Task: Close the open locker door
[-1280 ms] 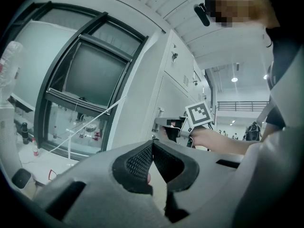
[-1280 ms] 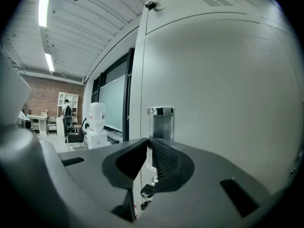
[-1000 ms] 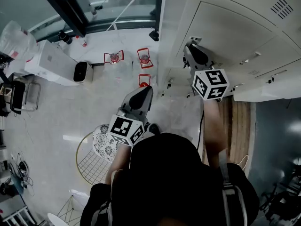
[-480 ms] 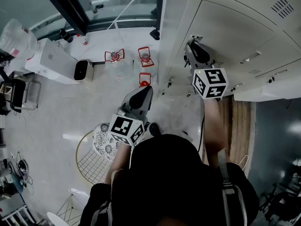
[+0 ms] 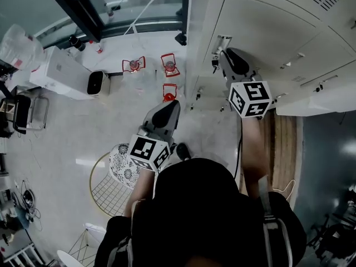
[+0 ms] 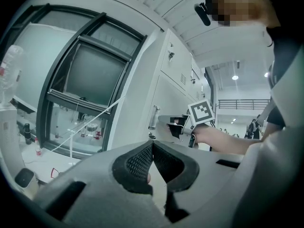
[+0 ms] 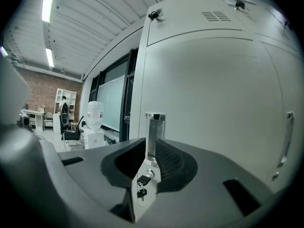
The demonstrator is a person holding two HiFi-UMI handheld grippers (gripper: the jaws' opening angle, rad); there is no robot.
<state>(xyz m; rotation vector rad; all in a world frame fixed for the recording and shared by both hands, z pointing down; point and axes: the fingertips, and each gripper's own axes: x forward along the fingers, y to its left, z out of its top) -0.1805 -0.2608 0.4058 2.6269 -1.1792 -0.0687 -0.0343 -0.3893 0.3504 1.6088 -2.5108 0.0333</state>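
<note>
Gripping door handle — right gripper (seemingly clamped).

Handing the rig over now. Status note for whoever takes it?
Left gripper: shut, empty, held in the air to the side of the lockers.
Right gripper: jaws closed on the vertical metal handle of the pale grey locker door. Small keys hang at the lock below.
Done: the door looks about flush with the locker front.
Left: confirm it is fully shut, press it home if not, then release the handle.
</note>
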